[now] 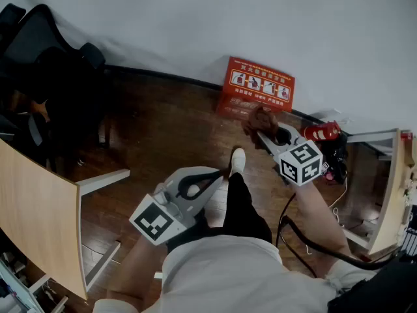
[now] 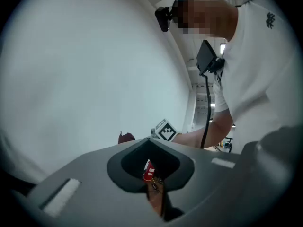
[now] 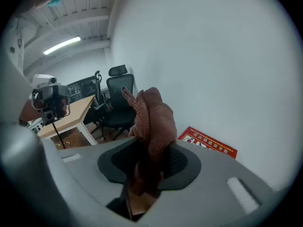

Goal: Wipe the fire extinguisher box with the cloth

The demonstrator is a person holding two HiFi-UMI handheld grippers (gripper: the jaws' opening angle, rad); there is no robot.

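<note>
The right claw (image 1: 266, 133) clenches the brown cloth (image 1: 260, 119), bunched ahead of its tips for wiping the fire extinguisher box (image 1: 259, 85) just beyond, against the wall (image 1: 195, 25); the left claw (image 1: 225, 173), clenched empty, hangs clear.

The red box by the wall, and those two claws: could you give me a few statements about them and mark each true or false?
1. The right claw grips a brown cloth. True.
2. The left claw holds a sponge. False: its jaws are together with nothing between them.
3. The fire extinguisher box stands on the wooden floor against the white wall. True.
4. The box is blue. False: it is red-orange.
</note>
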